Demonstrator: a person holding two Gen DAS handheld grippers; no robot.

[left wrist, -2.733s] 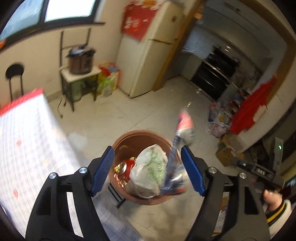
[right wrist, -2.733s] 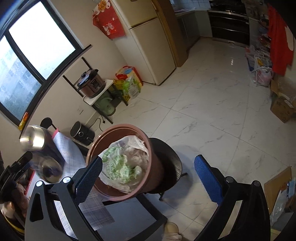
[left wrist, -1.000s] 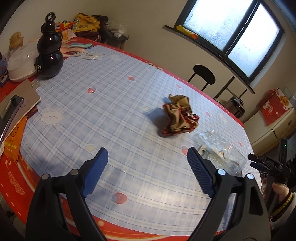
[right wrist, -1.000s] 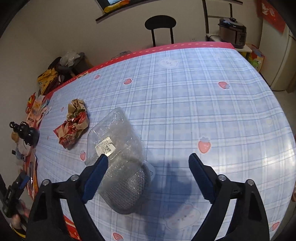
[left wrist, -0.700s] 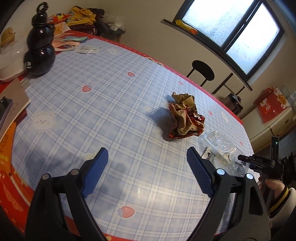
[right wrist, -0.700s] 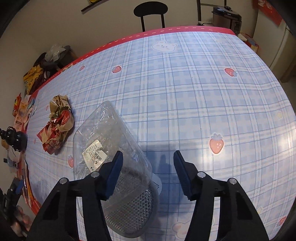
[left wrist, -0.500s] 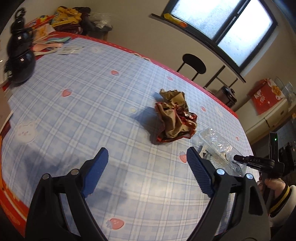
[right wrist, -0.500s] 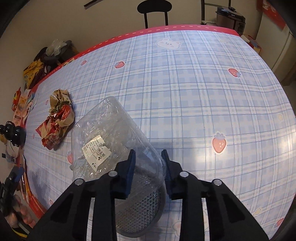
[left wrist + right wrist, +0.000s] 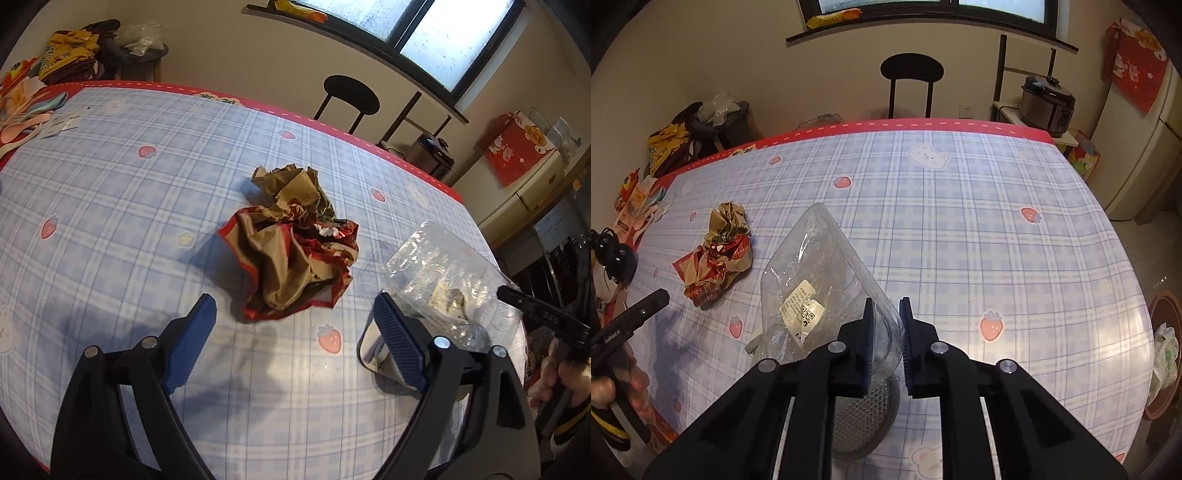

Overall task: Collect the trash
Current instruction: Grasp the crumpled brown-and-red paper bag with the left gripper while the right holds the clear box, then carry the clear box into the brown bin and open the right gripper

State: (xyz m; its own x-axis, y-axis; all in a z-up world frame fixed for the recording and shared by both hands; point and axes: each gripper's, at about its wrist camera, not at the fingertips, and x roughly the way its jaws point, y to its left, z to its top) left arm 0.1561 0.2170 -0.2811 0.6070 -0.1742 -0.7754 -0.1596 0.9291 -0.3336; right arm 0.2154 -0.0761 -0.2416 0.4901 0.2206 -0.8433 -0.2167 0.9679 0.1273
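Observation:
A clear plastic wrapper (image 9: 816, 280) with a white label is tilted up off the checked tablecloth (image 9: 960, 236). My right gripper (image 9: 886, 314) is shut on the wrapper's near corner. A round grey mesh piece (image 9: 864, 421) lies on the cloth under that gripper. A crumpled brown and red paper bag (image 9: 291, 251) lies mid-table, also seen in the right wrist view as the paper bag (image 9: 718, 254). My left gripper (image 9: 291, 325) hangs open just in front of the bag, touching nothing. The wrapper (image 9: 439, 280) shows to its right.
A brown trash bin (image 9: 1163, 354) with a bag inside stands off the table's right edge. A black chair (image 9: 911, 79) sits behind the table. Clutter and a dark bottle (image 9: 613, 258) crowd the left end. A rice cooker (image 9: 1047, 98) rests on a side stand.
My right gripper closed from wide open onto the clear wrapper and tilted it up off the cloth. My left gripper moved in toward the crumpled paper bag, staying open.

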